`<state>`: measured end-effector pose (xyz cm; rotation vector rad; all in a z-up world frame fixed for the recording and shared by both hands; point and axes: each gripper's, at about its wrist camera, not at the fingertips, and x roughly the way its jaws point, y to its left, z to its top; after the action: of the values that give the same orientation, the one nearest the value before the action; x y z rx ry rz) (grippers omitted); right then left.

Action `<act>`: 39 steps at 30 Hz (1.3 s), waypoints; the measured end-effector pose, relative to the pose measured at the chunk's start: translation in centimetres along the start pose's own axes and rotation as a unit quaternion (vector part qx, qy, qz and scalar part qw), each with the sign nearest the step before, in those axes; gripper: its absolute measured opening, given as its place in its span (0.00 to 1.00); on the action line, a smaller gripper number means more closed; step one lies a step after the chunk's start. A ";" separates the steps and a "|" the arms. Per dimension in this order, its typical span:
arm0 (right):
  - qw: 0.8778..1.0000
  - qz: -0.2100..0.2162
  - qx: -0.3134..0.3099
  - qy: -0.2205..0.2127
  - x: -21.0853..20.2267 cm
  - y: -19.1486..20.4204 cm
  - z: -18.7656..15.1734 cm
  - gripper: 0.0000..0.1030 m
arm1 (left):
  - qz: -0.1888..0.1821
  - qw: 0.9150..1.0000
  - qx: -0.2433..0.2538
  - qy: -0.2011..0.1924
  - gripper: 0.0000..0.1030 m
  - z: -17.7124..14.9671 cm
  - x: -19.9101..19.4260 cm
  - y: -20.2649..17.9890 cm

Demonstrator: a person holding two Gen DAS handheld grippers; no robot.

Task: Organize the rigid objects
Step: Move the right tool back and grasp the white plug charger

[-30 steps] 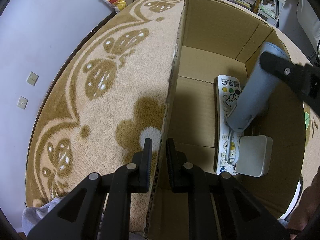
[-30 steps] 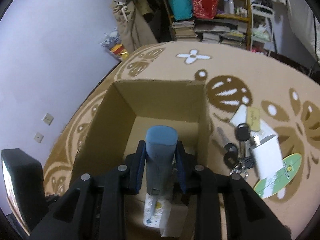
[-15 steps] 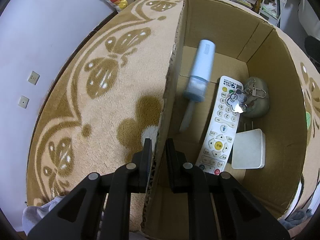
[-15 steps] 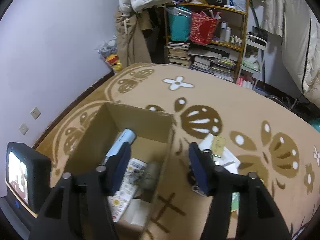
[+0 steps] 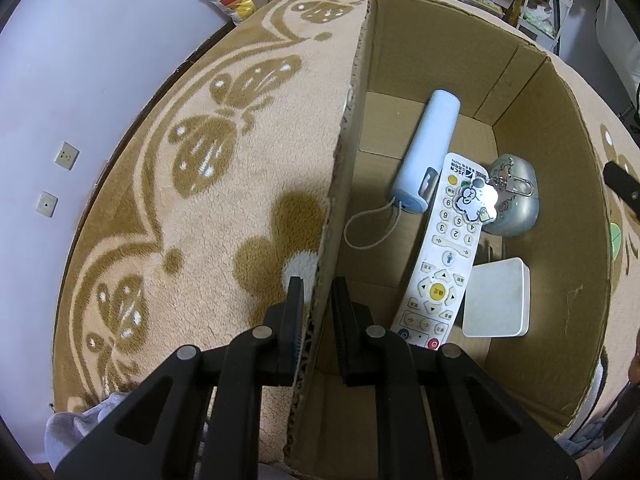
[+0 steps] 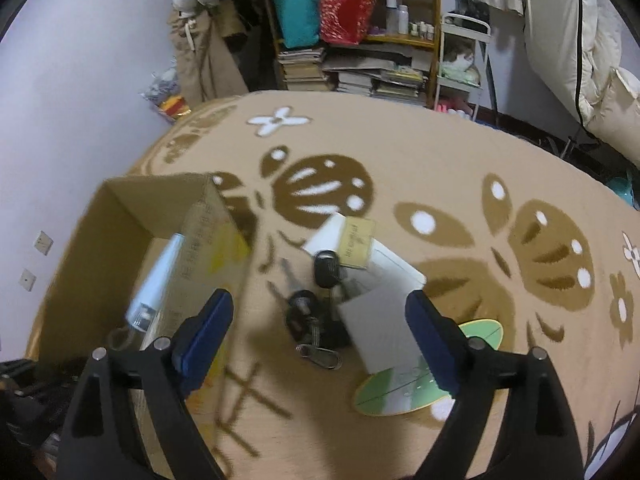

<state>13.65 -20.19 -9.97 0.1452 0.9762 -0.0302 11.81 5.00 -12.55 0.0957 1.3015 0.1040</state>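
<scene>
My left gripper (image 5: 318, 292) is shut on the near wall of an open cardboard box (image 5: 350, 120) standing on the rug. Inside the box lie a light-blue cylinder with a wrist strap (image 5: 432, 148), a white remote (image 5: 444, 256) with a cartoon charm (image 5: 474, 200) on it, a silver egg-shaped case (image 5: 516, 208) and a white square adapter (image 5: 496, 298). My right gripper (image 6: 318, 308) hangs open and holds nothing above a pile on the rug to the right of the box (image 6: 120, 208). The pile has a black car key (image 6: 327, 268), a white block (image 6: 380, 328), cards (image 6: 358, 242) and a green disc (image 6: 400, 396).
The patterned beige rug (image 6: 440, 160) stretches right and back. Behind it stand a shelf with books and bags (image 6: 352, 40) and a white cart (image 6: 464, 60). A wall with two sockets (image 5: 66, 156) runs along the left. Grey cloth (image 5: 80, 424) lies near my left gripper.
My right gripper let go of the blue cylinder, which now lies in the box. It opened, rose and swung right over the pile on the rug. The left gripper stayed put.
</scene>
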 end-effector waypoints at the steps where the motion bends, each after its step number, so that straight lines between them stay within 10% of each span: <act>1: 1.000 -0.003 0.000 0.002 0.4 -0.3 -0.2 0.90 | 0.000 1.000 0.000 0.000 0.13 0.0 0.0 0.0; 39: 0.997 -0.074 -0.018 0.027 5.5 -2.2 -2.7 0.61 | 0.004 1.000 0.002 0.000 0.13 -0.1 0.1 -0.2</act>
<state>14.29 -21.81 -16.31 0.0406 1.0402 -0.1462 11.70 4.84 -12.69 0.1038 1.3012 0.1073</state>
